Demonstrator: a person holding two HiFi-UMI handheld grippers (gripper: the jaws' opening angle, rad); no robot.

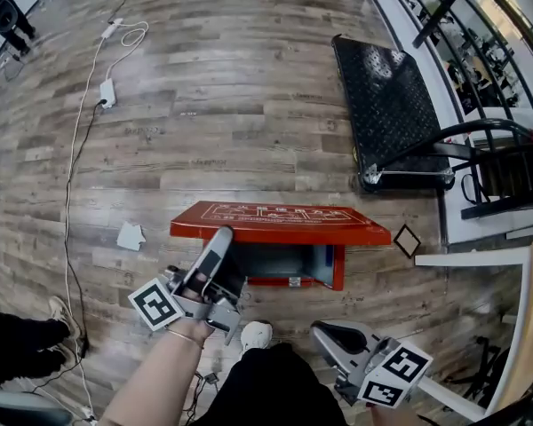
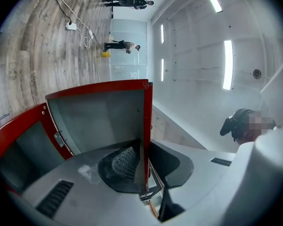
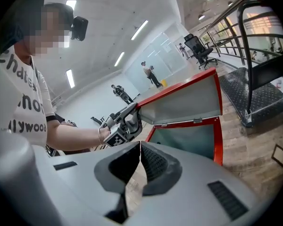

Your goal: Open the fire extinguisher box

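Observation:
A red fire extinguisher box (image 1: 338, 269) lies on the wooden floor with its grey inside showing. Its red lid (image 1: 280, 222) is raised, hinged along the far side. My left gripper (image 1: 220, 238) is shut on the lid's near left edge. In the left gripper view the thin red lid edge (image 2: 146, 126) runs straight between the pads of the left gripper (image 2: 144, 166). My right gripper (image 1: 324, 331) hangs near the front, right of the box, touching nothing. In the right gripper view the right gripper (image 3: 140, 147) is shut and empty, facing the lifted lid (image 3: 186, 102).
A black diamond-plate cart (image 1: 386, 105) stands beyond the box at the right. A white cable and power strip (image 1: 107, 91) trail along the left floor. A scrap of paper (image 1: 130, 235) lies left of the box. A white table edge (image 1: 480, 257) is at the right.

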